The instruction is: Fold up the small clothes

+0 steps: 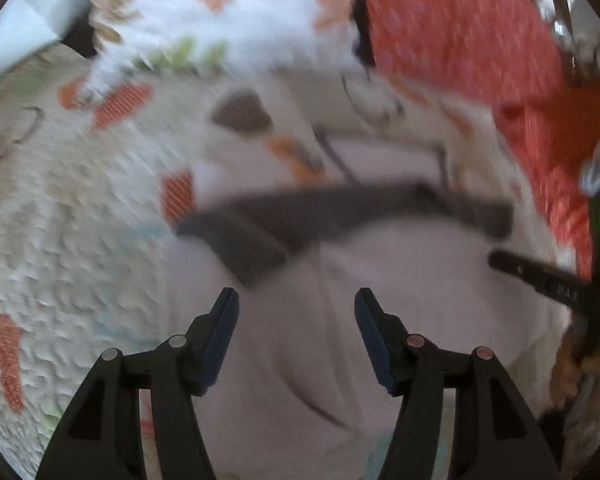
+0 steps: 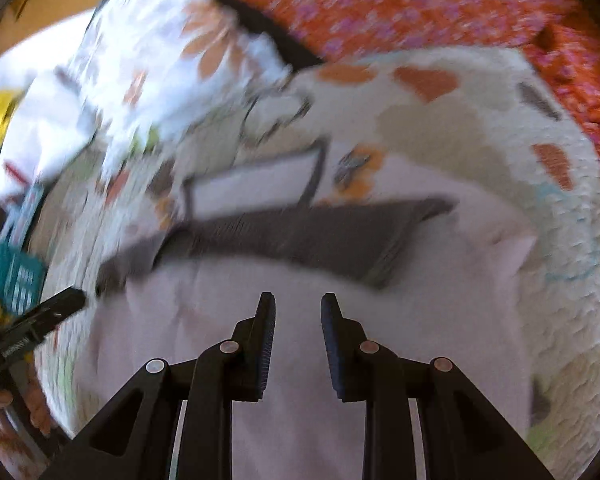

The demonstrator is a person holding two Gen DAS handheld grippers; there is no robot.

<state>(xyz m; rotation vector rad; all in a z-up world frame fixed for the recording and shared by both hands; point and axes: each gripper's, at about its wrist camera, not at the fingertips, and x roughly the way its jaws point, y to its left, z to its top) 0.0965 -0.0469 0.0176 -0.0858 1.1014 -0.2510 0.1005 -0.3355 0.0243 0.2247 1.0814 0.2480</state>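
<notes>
Quilted bedspread with orange and brown motifs carries the work; orange patterned cloth and a white floral cloth lie beyond. Pale pink garment with a grey band is spread flat on the bed, just below both grippers. Left gripper: fingers wide apart, empty, above the pink cloth near the band. Right gripper: fingers narrowly apart, empty, over the same cloth. Frames blurred. Judgement: step is taking hold for a fold. Pinch one layer only, at matching edges, both sides level, lift evenly.
</notes>
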